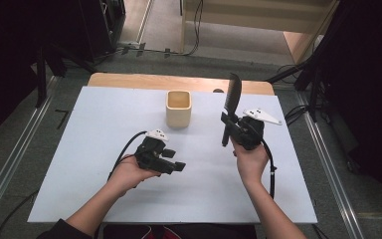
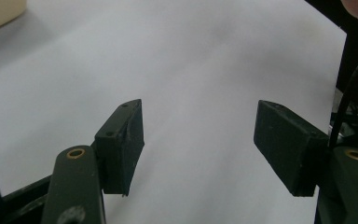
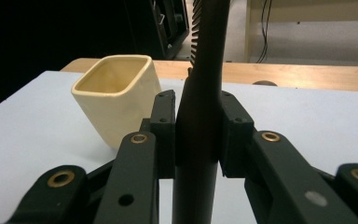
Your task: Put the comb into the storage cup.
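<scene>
A black comb stands almost upright, lifted off the white table, with my right gripper shut on its handle. In the right gripper view the comb rises between the two pads, teeth facing left. A cream square cup stands upright at the table's middle back, left of the comb; the cup is empty inside. My left gripper hovers low over the table in front of the cup, pointing right, jaws open. In the left gripper view the left gripper has only bare table between its pads.
A wooden strip runs along the table's far edge. Black stands and cables crowd the floor at the back right. A metal rail lies along the left side. White tabletop stretches left of the cup and near the front edge.
</scene>
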The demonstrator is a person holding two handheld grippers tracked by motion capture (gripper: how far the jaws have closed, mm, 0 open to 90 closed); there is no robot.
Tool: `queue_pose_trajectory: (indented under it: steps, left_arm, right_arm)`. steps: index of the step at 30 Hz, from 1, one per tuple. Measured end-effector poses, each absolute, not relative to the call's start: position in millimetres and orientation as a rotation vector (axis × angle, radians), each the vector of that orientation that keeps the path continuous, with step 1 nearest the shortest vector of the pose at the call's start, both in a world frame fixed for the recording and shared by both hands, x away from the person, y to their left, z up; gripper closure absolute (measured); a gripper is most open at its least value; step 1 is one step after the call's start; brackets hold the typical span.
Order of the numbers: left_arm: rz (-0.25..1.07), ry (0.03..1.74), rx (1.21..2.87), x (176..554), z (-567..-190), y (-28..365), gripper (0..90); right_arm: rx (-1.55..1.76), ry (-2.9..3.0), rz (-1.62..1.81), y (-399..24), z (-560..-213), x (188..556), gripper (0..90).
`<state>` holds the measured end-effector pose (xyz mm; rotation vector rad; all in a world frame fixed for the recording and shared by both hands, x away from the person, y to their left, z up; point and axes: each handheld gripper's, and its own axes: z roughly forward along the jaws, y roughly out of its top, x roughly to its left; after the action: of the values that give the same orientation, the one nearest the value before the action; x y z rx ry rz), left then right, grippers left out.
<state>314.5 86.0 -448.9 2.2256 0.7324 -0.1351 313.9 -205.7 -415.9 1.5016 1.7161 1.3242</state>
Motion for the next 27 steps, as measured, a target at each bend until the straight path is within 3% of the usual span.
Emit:
queue_pose_trajectory:
  steps: [27]
  left_arm:
    - [-0.066, 0.823, 2.202, 296.7, -450.9, 139.1, 34.4]
  right_arm:
    - [1.408, 1.699, 1.409, -190.1, -403.0, 325.8, 69.6]
